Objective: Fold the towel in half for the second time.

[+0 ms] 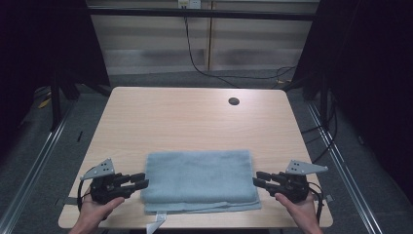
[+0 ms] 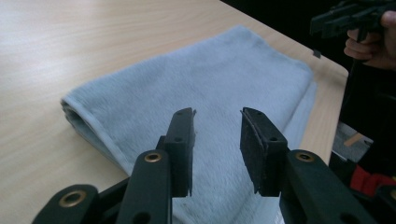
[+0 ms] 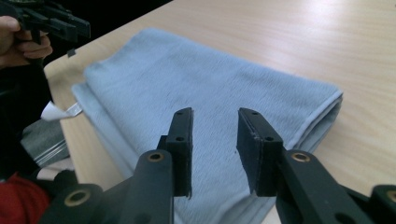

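A soft, limp folded grey terry towel (image 1: 200, 181) was flanked by left tongs (image 1: 142, 181) and right tongs (image 1: 256, 178), both parted and empty, its short ends judged best gripped.

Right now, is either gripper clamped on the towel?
No. In the high view the left gripper and right gripper sit just off the folded towel's two ends, jaws open with nothing between them.

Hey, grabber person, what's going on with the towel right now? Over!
Left gripper open at towel's left end, right gripper open at its right end. Grey towel folded flat, ungripped. Nothing in the way.
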A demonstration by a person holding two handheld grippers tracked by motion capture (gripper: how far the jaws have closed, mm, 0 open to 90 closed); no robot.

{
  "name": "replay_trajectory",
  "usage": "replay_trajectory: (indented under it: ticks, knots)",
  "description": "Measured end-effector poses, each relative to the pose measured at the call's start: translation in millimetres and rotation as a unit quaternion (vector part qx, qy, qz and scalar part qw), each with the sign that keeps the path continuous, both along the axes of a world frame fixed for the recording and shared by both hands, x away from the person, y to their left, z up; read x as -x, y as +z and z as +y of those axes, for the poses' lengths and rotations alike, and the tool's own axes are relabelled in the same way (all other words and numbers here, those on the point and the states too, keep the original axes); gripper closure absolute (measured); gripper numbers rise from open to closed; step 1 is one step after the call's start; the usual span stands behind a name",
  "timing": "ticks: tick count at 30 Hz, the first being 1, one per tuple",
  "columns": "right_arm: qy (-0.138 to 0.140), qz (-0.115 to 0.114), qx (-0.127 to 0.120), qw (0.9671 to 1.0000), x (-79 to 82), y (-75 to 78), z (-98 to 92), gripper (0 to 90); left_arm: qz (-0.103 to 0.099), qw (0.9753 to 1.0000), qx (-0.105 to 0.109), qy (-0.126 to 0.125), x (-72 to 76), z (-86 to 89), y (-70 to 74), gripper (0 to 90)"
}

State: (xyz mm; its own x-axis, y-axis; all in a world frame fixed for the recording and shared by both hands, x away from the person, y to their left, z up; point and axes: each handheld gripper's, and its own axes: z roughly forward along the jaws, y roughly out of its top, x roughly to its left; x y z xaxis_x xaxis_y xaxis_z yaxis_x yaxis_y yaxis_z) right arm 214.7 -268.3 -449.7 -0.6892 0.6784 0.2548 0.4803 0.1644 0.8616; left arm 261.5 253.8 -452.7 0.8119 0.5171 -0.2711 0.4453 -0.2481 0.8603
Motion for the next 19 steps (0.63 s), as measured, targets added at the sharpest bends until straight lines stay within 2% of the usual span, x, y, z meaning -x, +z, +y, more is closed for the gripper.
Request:
replay_trajectory:
  ticks: [2,4,6,7,8,9,10,11,12,13,14,15,17,19]
  knots:
    - [-0.008,-0.004,0.002,1.0,-6.3,3.0,2.7,62.3,-0.007,0.9998,-0.018,0.011,-10.4,-4.1,3.1,63.2]
    - [-0.019,-0.009,0.011,0.9997,-14.7,4.6,4.7,57.8,0.004,0.999,-0.022,0.038,-24.4,-6.5,4.2,56.9]
    - [-0.045,-0.011,0.015,0.9988,-24.3,3.3,3.2,53.3,0.007,0.9976,-0.045,0.052,-37.8,-8.0,2.5,51.1]
    - [-0.057,-0.009,0.014,0.9982,-28.3,1.4,0.7,52.3,0.025,0.9958,-0.049,0.073,-42.7,-7.4,0.5,49.5]
    - [-0.067,-0.008,0.011,0.9976,-31.6,-1.1,-2.3,50.9,0.044,0.9948,-0.038,0.083,-45.0,-5.6,-2.3,49.5]
    - [-0.075,-0.005,0.014,0.997,-33.9,-3.9,-5.4,49.6,0.038,0.9943,-0.036,0.093,-43.5,-3.8,-5.3,49.6]
    - [-0.088,-0.006,0.023,0.9958,-34.1,-6.9,-8.3,48.9,0.028,0.9936,-0.046,0.099,-41.1,-2.0,-8.3,49.2]
    - [-0.098,-0.002,0.023,0.9949,-33.1,-10.2,-11.5,47.5,0.025,0.9931,-0.056,0.1,-39.7,1.4,-11.5,46.3]
    - [-0.1,0.004,0.022,0.9947,-32.3,-13.2,-14.3,45.4,0.018,0.9922,-0.056,0.11,-38.1,6.6,-14.9,44.3]
    - [-0.111,0.006,0.032,0.9933,-31.0,-16.0,-16.1,43.5,0.019,0.9909,-0.052,0.123,-37.4,12.4,-18.1,43.5]
    - [-0.125,0.01,0.042,0.9913,-29.8,-18.8,-17.5,42.6,0.026,0.9888,-0.058,0.135,-38.0,17.7,-20.4,40.9]
    - [-0.127,0.015,0.043,0.9909,-29.1,-21.7,-19.1,42.5,0.033,0.9866,-0.053,0.151,-37.7,20.8,-22.1,36.8]
    - [-0.14,0.018,0.049,0.9888,-27.3,-26.5,-19.7,39.8,0.031,0.9849,-0.048,0.163,-35.5,22.7,-23.8,32.5]
    - [-0.139,0.024,0.051,0.9887,-27.6,-29.5,-19.2,38.8,0.024,0.9856,-0.061,0.156,-31.7,19.2,-25.6,29.5]
